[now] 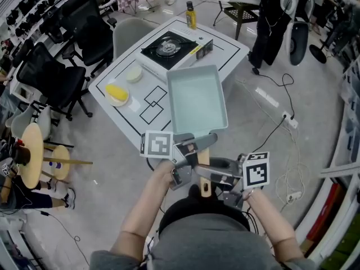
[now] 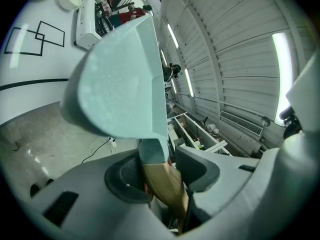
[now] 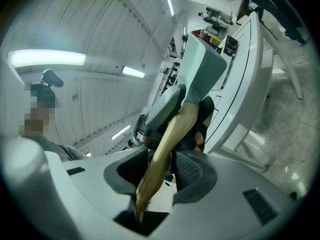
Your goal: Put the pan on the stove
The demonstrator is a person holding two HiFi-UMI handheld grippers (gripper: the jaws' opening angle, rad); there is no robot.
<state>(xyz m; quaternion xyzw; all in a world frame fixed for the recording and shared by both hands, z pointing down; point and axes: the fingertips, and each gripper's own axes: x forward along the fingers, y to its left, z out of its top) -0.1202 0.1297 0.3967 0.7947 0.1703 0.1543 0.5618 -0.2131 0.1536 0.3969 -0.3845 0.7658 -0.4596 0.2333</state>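
A pale teal rectangular pan [image 1: 197,97] with a wooden handle [image 1: 204,176] hangs in the air over the near edge of the white table [image 1: 236,52]. Both grippers hold that handle. My left gripper [image 1: 188,163] is shut on it just behind the pan, and my right gripper [image 1: 218,180] is shut on it further back. In the left gripper view the pan [image 2: 125,79] fills the middle and the handle [image 2: 165,184] runs between the jaws of the left gripper [image 2: 162,171]. In the right gripper view the handle [image 3: 167,149] slants up from the right gripper [image 3: 162,169] to the pan [image 3: 202,71]. The black stove [image 1: 169,48] sits at the table's far end.
On the table's left side stand a bowl with something yellow [image 1: 117,93] and a small white bowl [image 1: 134,73]. A yellow bottle [image 1: 191,16] stands at the far edge. Black office chairs [image 1: 50,75] crowd the left; cables and a power strip [image 1: 289,120] lie on the floor at right.
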